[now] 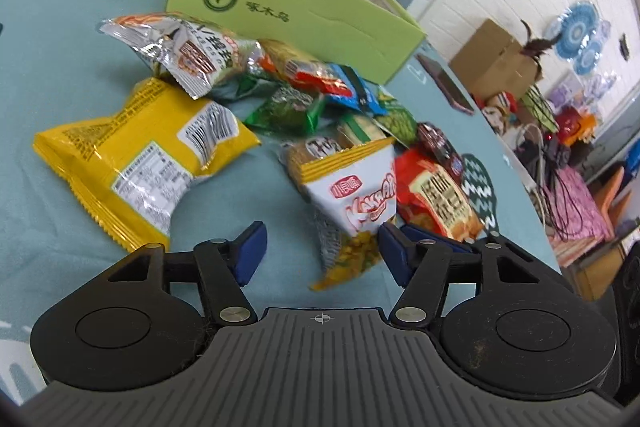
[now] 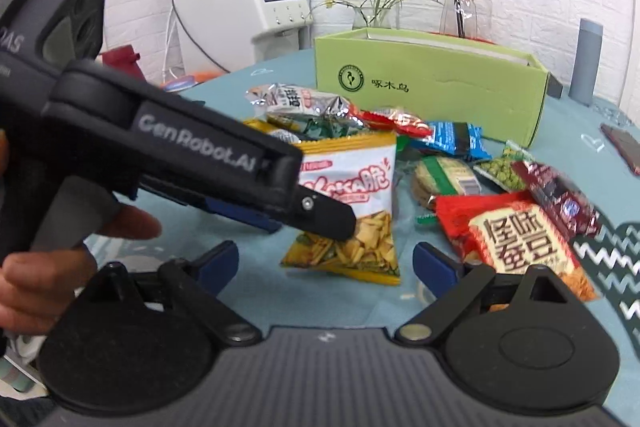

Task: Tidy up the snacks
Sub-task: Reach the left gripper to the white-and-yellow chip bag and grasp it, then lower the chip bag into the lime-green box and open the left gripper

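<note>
A: Status on the snack sort? Biggest item first.

B: The surface [image 1: 48, 39], under a teal cloth, carries everything. The green box [image 1: 304, 11] stands open at the far side, right behind the pile. I can't see anything inside it from either view, so I'd judge nothing is sorted yet.

A: The snacks?

B: All loose in front of the box. The yellow bag [image 1: 136, 163] lies flat and apart on the left. The silver bag [image 1: 180, 47] sits on top of the heap nearest the box. The white-and-yellow cracker pack [image 1: 352, 195] is at the near edge, with the red bean pack [image 2: 516, 239] touching its right side. Small green, blue and dark red packets are jumbled between them and the box.

A: Tools?

B: The left hand-held gripper [image 1: 320, 253] has its jaws parted, with the bottom of the cracker pack between them. The pads aren't pressing on it; there's a gap on the left side. The right hand-held gripper [image 2: 326, 261] is spread wide and empty, just short of the same pack.

A: Remaining?

B: Essentially all of it. My read is that the cracker pack goes first, then the rest, piece by piece.
</note>
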{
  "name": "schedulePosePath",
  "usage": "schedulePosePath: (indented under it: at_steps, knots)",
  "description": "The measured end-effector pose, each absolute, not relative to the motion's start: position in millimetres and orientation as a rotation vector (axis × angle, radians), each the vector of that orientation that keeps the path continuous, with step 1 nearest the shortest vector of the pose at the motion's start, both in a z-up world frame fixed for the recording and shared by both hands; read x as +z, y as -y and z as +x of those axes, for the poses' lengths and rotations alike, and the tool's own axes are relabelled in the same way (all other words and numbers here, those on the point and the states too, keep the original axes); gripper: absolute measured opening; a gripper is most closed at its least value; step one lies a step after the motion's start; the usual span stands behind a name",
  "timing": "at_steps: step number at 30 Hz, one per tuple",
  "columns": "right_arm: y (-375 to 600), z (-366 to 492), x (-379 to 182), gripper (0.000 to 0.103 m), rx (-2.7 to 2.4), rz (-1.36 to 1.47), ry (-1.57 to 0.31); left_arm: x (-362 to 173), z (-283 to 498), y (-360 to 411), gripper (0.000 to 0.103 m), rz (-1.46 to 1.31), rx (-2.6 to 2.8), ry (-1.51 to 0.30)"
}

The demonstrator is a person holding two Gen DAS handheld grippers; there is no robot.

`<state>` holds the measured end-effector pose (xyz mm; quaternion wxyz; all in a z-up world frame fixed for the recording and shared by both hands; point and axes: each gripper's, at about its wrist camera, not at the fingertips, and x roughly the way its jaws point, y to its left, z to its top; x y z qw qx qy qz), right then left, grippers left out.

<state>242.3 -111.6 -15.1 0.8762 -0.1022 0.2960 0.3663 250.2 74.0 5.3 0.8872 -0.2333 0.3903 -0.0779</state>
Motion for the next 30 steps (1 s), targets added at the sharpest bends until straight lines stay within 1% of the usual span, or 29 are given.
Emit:
schedulePosePath:
  at_steps: [6,9,12,13,15,16,17,18,20,21,25,30]
  knots:
    - [113.2,253.4,-18.1,0.094,0.767,-0.192,-0.633,2.7,257.0,-76.6,0.046,-0.48,-0.157,-0.807]
    - [115.3,254.9,-17.8,0.093,0.776,-0.18,-0.641,1.3,253.6,-73.2,0.048,-0.467,-0.163,-0.801]
    - [112.3,253.8,-16.4,0.092,0.785,-0.217,-0.63,1.0,247.4,-73.3,0.049,-0.47,-0.156,-0.788]
    - [110.3,254.3,-17.0,0.09,0.791,-0.23,-0.632,0.5,246.7,-73.1,0.049,-0.473,-0.156,-0.784]
    - [107.1,256.5,-20.2,0.073,0.802,-0.238,-0.656,-0.1,245.8,-71.5,0.046,-0.465,-0.151,-0.777]
    - [106.8,254.3,-20.9,0.06,0.805,-0.241,-0.653,0.1,245.3,-69.6,0.04,-0.45,-0.145,-0.776]
    - [106.2,251.6,-20.4,0.052,0.789,-0.252,-0.646,-0.6,245.2,-68.4,0.025,-0.448,-0.166,-0.78]
    - [106.9,249.1,-19.3,0.051,0.783,-0.253,-0.646,-1.7,244.2,-68.8,0.022,-0.468,-0.182,-0.788]
    - [112.8,244.2,-15.6,0.048,0.79,-0.221,-0.645,1.7,241.9,-71.8,0.005,-0.504,-0.199,-0.784]
    - [115.3,243.0,-12.3,0.048,0.799,-0.206,-0.644,5.5,241.4,-72.8,0.001,-0.512,-0.212,-0.779]
    - [118.2,245.0,7.7,0.048,0.805,-0.186,-0.587,27.7,245.7,-72.4,0.001,-0.511,-0.249,-0.736]
    - [112.3,273.4,24.0,0.048,0.812,-0.185,-0.553,49.4,272.2,-76.6,0.001,-0.508,-0.245,-0.711]
